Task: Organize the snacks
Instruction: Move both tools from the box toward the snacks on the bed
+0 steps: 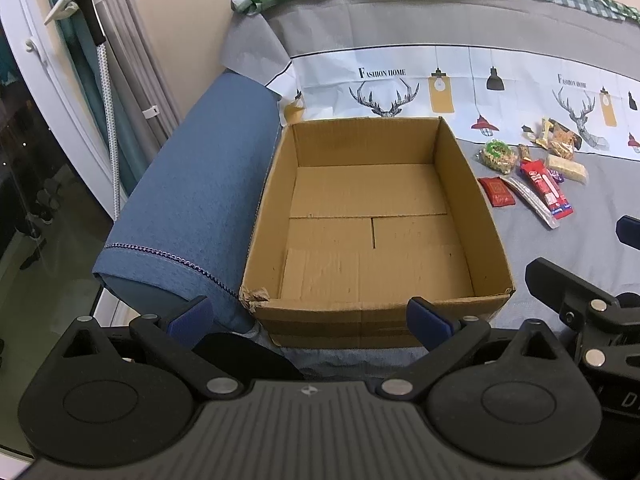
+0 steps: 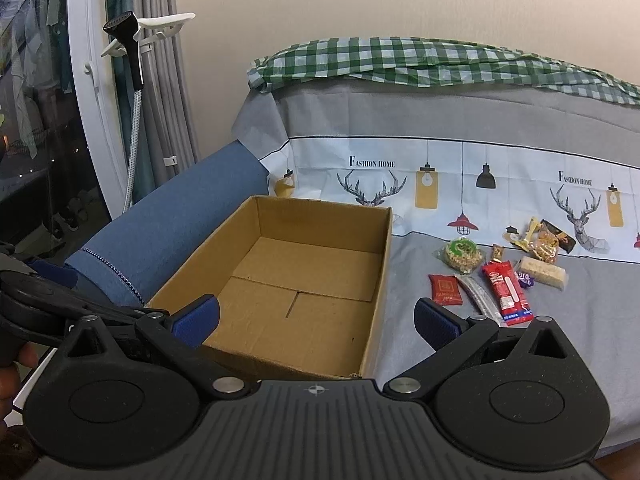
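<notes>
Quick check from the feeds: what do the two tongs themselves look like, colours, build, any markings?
Both match. The left tongs and right tongs have matte black linkage arms with silver pivot pins, round black hubs and a ribbed grey-black base plate carrying a small crosshair mark. The fingers end in blue textured pads. No cables show. A bare hand shows at the right view's edge.

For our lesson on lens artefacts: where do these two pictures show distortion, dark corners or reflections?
Left wrist view: the cardboard box bulges, its walls splayed by the fisheye; the picture's corners go dark; the window shows night and faint lights. Right wrist view: the window frame bows into a curve; the glass mirrors hanging clothes; the snacks stay sharp.
</notes>
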Tool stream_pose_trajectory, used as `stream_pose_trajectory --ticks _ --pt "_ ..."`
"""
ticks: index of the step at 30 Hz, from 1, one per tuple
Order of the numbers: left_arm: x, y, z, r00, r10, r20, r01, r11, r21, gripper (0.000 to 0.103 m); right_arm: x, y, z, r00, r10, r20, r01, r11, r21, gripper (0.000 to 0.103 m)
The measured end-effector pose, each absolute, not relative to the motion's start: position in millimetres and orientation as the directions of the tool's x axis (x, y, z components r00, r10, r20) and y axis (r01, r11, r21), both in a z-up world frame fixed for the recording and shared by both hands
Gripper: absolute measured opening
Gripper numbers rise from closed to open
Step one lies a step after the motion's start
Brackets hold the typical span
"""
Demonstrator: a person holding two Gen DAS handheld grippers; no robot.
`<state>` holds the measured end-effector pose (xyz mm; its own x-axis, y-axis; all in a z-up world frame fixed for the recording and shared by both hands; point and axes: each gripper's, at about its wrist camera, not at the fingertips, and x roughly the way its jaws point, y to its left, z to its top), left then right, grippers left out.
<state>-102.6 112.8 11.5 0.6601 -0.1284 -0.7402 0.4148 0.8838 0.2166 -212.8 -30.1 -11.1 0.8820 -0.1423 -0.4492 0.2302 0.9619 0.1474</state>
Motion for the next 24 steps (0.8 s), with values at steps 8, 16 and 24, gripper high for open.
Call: stream_pose_trajectory --ticks 8,16,24 --pt "-98.0 106.7 4.9 0.647 -0.111 -0.754 0.418 0.880 0.228 0.103 -207.8 -36.5 -19.9 0.880 -0.110 -0.462 0.213 0.961 0.178 0.103" --pt "-91.6 89.4 -1.8 0.633 -0.094 -0.768 0.439 0.861 0.256 0.103 -201.3 -58.0 -32.0 0.876 -0.125 -0.465 0.258 0.938 0.232 0.103" --pt "-75.0 51.1 -2.8 0.604 -0.097 -0.791 0.476 0.840 0.260 0.103 -195.9 -129.7 -64.1 0.807 -0.259 -0.531 0.449 0.852 0.268 0.103"
